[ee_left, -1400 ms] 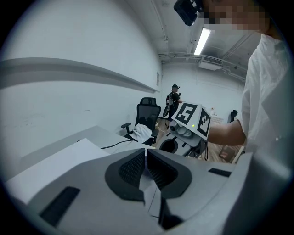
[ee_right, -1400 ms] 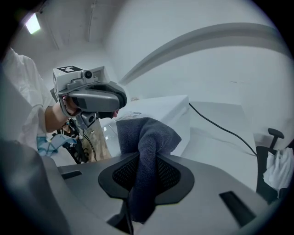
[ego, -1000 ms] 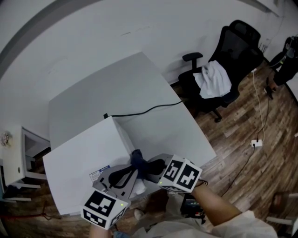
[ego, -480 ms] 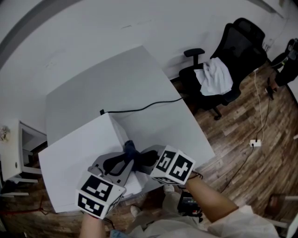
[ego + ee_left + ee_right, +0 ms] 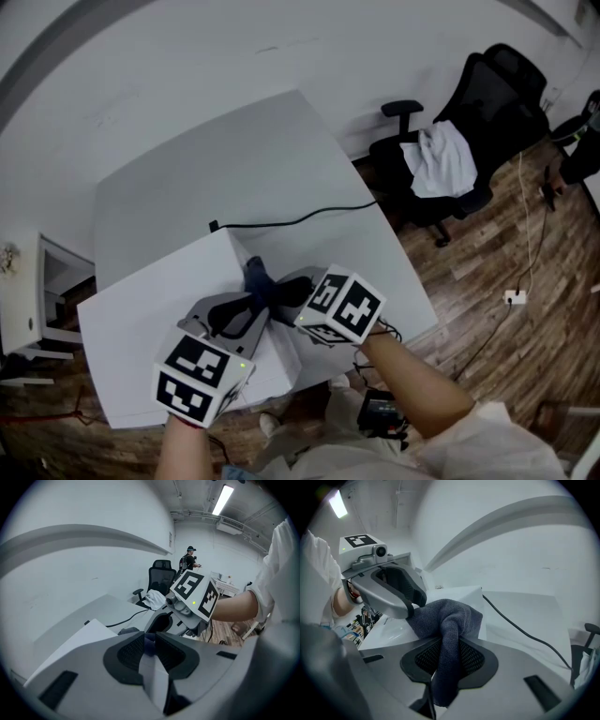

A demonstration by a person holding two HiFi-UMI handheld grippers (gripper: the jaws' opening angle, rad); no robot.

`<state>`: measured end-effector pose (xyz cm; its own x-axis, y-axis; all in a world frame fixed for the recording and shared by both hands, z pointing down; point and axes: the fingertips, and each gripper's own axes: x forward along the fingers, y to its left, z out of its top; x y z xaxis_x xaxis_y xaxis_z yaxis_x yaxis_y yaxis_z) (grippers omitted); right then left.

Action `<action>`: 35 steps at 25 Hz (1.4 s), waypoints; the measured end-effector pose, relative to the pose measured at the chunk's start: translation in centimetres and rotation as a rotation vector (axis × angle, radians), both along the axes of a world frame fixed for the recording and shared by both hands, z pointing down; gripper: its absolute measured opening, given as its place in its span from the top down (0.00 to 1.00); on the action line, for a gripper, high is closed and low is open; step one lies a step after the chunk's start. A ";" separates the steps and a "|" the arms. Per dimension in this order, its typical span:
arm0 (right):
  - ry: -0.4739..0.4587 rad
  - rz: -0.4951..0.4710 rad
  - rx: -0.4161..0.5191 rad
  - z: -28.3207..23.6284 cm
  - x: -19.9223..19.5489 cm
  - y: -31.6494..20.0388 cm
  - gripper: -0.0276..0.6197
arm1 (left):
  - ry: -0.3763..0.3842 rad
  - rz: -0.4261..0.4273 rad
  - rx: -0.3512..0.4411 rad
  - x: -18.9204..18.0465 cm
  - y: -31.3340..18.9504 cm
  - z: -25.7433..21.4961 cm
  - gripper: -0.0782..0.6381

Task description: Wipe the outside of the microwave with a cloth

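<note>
A dark blue cloth (image 5: 257,279) is bunched at the right top edge of the white microwave (image 5: 141,319), near its rear corner. My right gripper (image 5: 278,292) is shut on the cloth (image 5: 451,615), which bulges out past its jaws. My left gripper (image 5: 247,306) comes in from the near left, and a sliver of the cloth (image 5: 149,644) shows pinched between its shut jaws. The two grippers meet nose to nose over the cloth. In the left gripper view the right gripper's marker cube (image 5: 194,592) is just ahead.
The microwave stands on a white table (image 5: 234,159) against a white wall. Its black cable (image 5: 295,220) trails across the table behind it. A black office chair (image 5: 473,122) with a white garment (image 5: 441,161) stands to the right on the wooden floor. A person (image 5: 189,559) stands far off.
Both grippers and the cloth have slid along the microwave's right top edge, away from me toward its rear corner. Both stay shut on the cloth.
</note>
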<state>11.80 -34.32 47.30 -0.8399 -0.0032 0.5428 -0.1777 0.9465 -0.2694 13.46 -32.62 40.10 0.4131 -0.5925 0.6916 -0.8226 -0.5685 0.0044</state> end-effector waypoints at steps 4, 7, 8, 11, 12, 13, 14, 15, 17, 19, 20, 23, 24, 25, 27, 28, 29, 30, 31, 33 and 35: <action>-0.005 0.018 0.018 0.0 -1.3 -2.4 0.81 | -0.002 -0.006 -0.001 -0.4 -1.0 0.2 0.79; -0.010 0.043 0.029 0.2 -2.2 -4.1 0.81 | -0.004 -0.012 -0.006 -0.8 -1.7 0.4 0.79; -0.011 0.052 0.034 0.3 -2.5 -4.6 0.81 | -0.006 -0.013 -0.008 -0.9 -1.9 0.5 0.79; -0.014 0.078 0.047 0.4 -3.1 -6.0 0.81 | -0.016 -0.015 -0.018 -1.2 -2.6 0.9 0.79; -0.014 0.082 0.052 0.4 -3.3 -6.4 0.81 | -0.018 -0.017 -0.020 -1.3 -2.9 0.9 0.79; -0.012 0.085 0.058 0.3 -3.5 -6.8 0.81 | -0.018 -0.020 -0.023 -1.4 -3.1 1.0 0.79; -0.008 0.085 0.063 0.3 -3.7 -7.1 0.81 | -0.017 -0.022 -0.024 -1.5 -3.2 1.0 0.79; -0.004 0.084 0.066 0.4 -3.7 -7.3 0.81 | -0.016 -0.024 -0.026 -1.4 -3.3 1.0 0.79; 0.001 0.073 0.062 0.6 -3.7 -7.4 0.81 | -0.013 -0.023 -0.028 -1.3 -3.3 0.9 0.79; 0.012 0.061 0.055 1.0 -3.5 -7.1 0.81 | -0.010 -0.022 -0.028 -1.2 -3.2 0.9 0.79; 0.021 0.055 0.055 1.3 -3.4 -6.9 0.81 | -0.009 -0.021 -0.028 -1.2 -3.1 0.9 0.79; 0.052 0.041 0.062 2.2 -3.0 -6.1 0.81 | -0.003 -0.018 -0.026 -1.1 -2.8 0.7 0.79; 0.062 0.034 0.068 2.4 -2.9 -5.8 0.81 | -0.002 -0.016 -0.026 -1.0 -2.8 0.7 0.79; 0.072 0.023 0.076 2.6 -2.8 -5.6 0.81 | -0.001 -0.014 -0.026 -1.0 -2.7 0.7 0.79; 0.092 -0.004 0.092 2.9 -2.5 -4.9 0.82 | 0.001 -0.012 -0.028 -0.8 -2.6 0.6 0.79; 0.096 -0.018 0.096 3.0 -2.4 -4.6 0.82 | 0.001 -0.010 -0.029 -0.8 -2.5 0.6 0.79; 0.096 -0.031 0.095 3.1 -2.2 -4.2 0.82 | 0.001 -0.009 -0.030 -0.7 -2.4 0.6 0.79; 0.093 -0.042 0.091 3.1 -2.0 -3.8 0.82 | 0.002 -0.007 -0.031 -0.6 -2.3 0.6 0.79; 0.089 -0.053 0.085 3.1 -1.8 -3.4 0.82 | 0.003 -0.004 -0.031 -0.5 -2.3 0.6 0.79; 0.084 -0.069 0.077 3.0 -1.2 -2.3 0.82 | 0.009 0.001 -0.030 0.0 -1.9 0.5 0.79; 0.080 -0.081 0.074 3.0 -0.7 -1.1 0.82 | 0.014 0.009 -0.030 0.4 -1.4 0.4 0.79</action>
<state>11.06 -35.45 50.26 -0.7930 0.0209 0.6089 -0.1177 0.9753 -0.1868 13.84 -34.05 40.52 0.4285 -0.5677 0.7029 -0.8172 -0.5755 0.0333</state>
